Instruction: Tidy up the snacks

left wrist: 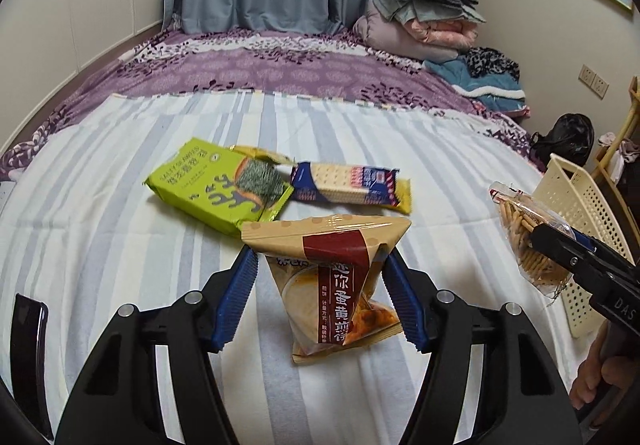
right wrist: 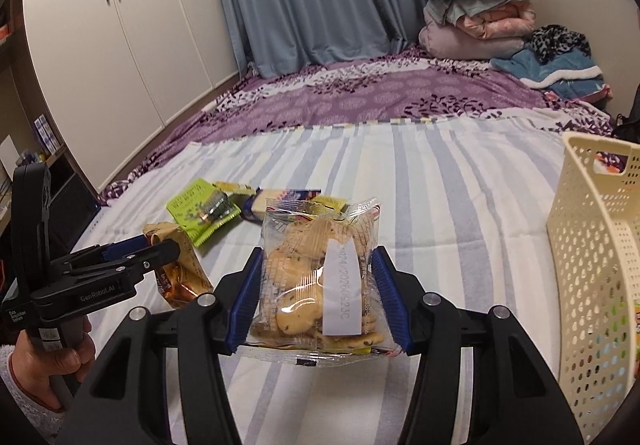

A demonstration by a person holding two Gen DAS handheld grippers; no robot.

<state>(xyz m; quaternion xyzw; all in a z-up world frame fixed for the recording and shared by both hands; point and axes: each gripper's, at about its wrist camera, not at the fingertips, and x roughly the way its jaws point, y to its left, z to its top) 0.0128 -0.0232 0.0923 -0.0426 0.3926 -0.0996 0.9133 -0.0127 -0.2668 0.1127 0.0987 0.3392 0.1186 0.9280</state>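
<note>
- My left gripper (left wrist: 320,265) is clamped on a tan snack bag (left wrist: 336,277) with a dark red band; the blue pads dent both its sides and it hangs clear above the striped blanket (left wrist: 120,245).
- From the right wrist view I see that same left gripper (right wrist: 164,249) side-on, with the tan bag crumpled between its jaws and a hand (right wrist: 52,365) around its handle.
- My right gripper (right wrist: 320,285) is clamped on a clear cookie bag (right wrist: 316,285), pads pressing its two edges; round biscuits and a white date label show through the wrap.
- In the left wrist view the cookie bag (left wrist: 528,241) sits pinched in the right gripper (left wrist: 540,241), just in front of the cream basket (left wrist: 580,205).
- The basket is my landmark: it stands on the blanket at the right edge, its perforated wall (right wrist: 592,265) just right of the cookie bag, not touching it.
- Well left of the basket and farther back, a green seaweed pack (left wrist: 216,185) lies flat on the blanket.
- A blue-and-yellow cracker pack (left wrist: 348,185) lies beside the green one, on its basket side, their ends meeting or overlapping.
- Both of those lie beyond the tan bag, toward the purple bedspread (left wrist: 260,69).
- Something colourful shows through the basket's holes low down; I cannot tell what it is.
</note>
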